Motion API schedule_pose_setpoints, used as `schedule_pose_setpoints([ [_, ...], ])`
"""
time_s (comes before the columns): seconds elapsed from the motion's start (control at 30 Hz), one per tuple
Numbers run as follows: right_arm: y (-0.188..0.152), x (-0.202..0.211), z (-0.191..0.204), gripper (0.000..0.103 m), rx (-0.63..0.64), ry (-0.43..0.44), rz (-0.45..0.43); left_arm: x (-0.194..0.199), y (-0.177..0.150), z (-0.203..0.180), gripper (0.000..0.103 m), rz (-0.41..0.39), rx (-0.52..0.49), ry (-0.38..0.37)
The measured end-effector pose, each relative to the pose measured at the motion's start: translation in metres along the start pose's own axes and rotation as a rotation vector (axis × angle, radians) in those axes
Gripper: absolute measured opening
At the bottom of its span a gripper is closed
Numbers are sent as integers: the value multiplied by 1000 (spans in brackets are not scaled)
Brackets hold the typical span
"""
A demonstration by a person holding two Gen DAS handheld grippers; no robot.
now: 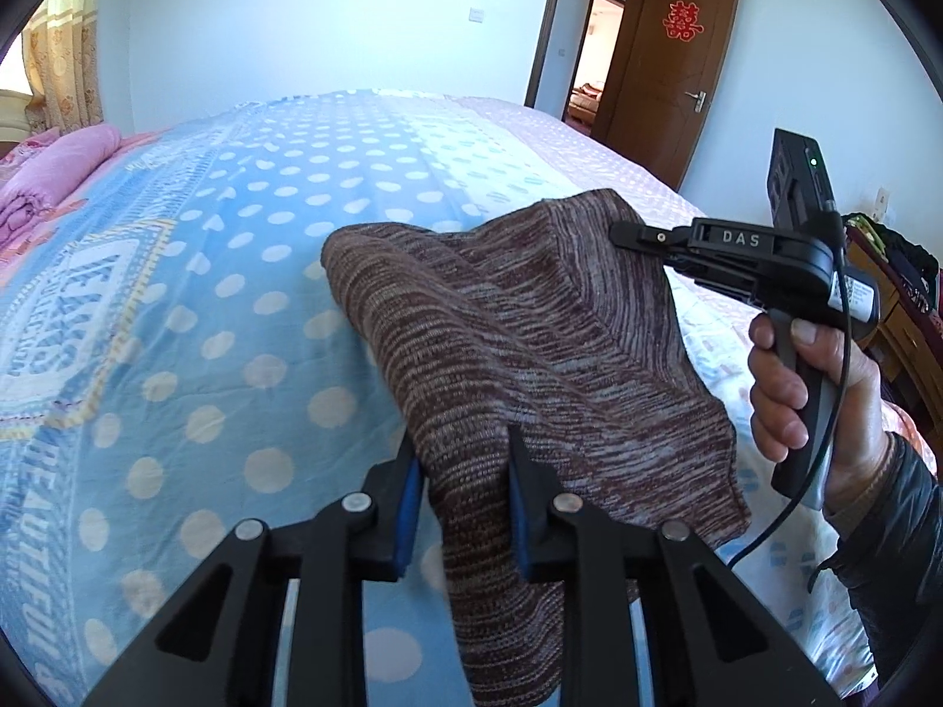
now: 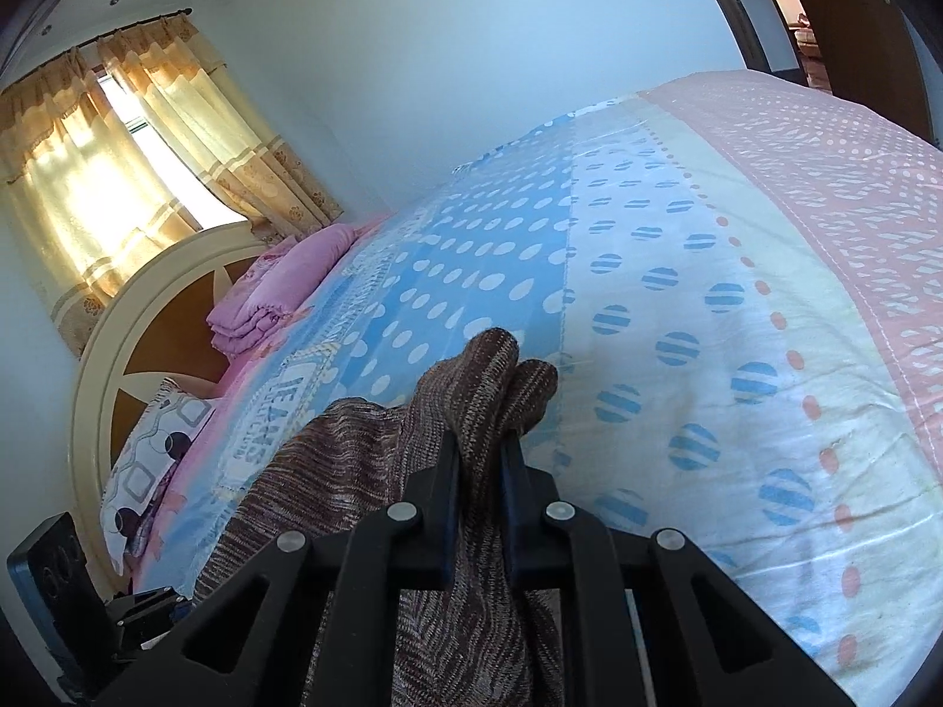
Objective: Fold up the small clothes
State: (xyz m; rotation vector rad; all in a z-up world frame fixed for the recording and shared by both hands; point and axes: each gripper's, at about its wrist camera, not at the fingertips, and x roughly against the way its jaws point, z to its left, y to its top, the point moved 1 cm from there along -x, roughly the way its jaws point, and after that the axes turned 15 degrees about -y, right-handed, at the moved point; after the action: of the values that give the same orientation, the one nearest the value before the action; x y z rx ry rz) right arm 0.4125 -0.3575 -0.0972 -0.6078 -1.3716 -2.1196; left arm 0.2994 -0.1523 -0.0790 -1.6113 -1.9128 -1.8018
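Observation:
A brown-and-grey striped knit garment (image 1: 530,342) is held up over the bed between both grippers. My left gripper (image 1: 462,442) is shut on its near edge, and cloth hangs down between the fingers. My right gripper (image 1: 625,233) is shut on the garment's far right corner in the left wrist view. In the right wrist view my right gripper (image 2: 480,442) pinches a bunched fold of the same garment (image 2: 483,389), which pokes up past the fingertips and drapes to the lower left.
The bed (image 1: 236,271) has a blue, white and pink dotted sheet (image 2: 678,306). A folded pink blanket (image 2: 277,294) lies by the headboard (image 2: 118,342). A brown door (image 1: 666,59) stands open at the back right. A wooden cabinet (image 1: 902,318) with clutter is on the right.

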Motion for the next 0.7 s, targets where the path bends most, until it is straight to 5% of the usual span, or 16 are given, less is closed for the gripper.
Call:
schedule_pose_setpoints([
  [0.7,-27,-13,106,11,71,151,43,80,-35,36,26,-83,74,104],
])
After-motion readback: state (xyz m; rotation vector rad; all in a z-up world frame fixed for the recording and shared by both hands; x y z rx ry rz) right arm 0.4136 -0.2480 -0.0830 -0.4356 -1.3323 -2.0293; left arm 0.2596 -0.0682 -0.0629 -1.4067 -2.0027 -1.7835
